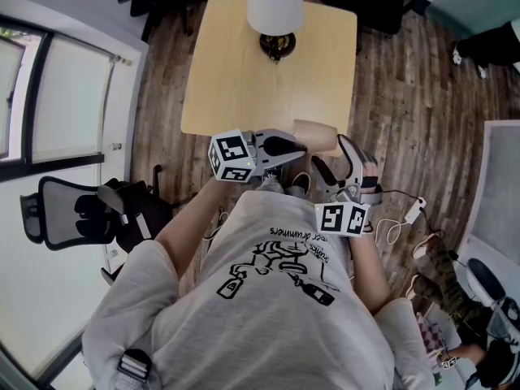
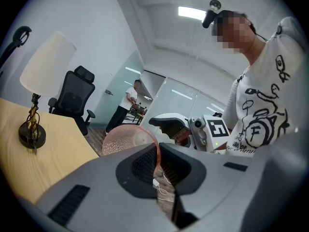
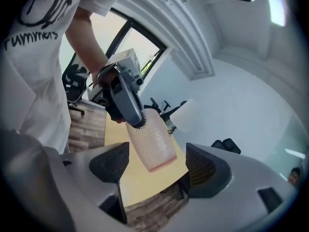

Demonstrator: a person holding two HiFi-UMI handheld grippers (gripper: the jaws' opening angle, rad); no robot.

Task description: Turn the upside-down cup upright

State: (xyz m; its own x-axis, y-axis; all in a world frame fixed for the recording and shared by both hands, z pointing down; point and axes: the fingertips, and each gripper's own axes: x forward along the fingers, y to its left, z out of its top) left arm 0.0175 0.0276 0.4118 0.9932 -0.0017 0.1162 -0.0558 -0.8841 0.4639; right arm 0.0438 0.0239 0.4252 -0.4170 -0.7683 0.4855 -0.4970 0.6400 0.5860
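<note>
A pink translucent cup (image 1: 315, 136) hangs in the air at the near edge of the wooden table (image 1: 236, 80), lying roughly on its side. My left gripper (image 1: 296, 146) is shut on the cup's wall at one end; in the left gripper view the thin pink rim (image 2: 128, 139) runs between the closed jaws. In the right gripper view the cup (image 3: 152, 141) slants down from the left gripper (image 3: 126, 103). My right gripper (image 3: 157, 166) stands open, with its pads on either side of the cup's free end and apart from it. From the head view the right gripper (image 1: 335, 162) sits just right of the cup.
A lamp with a white shade (image 1: 275, 6) stands at the table's far side. A black office chair (image 1: 81, 210) is on the left, beside a window. Cables and a plug (image 1: 402, 218) lie on the wooden floor to the right. A person (image 2: 126, 108) stands far off.
</note>
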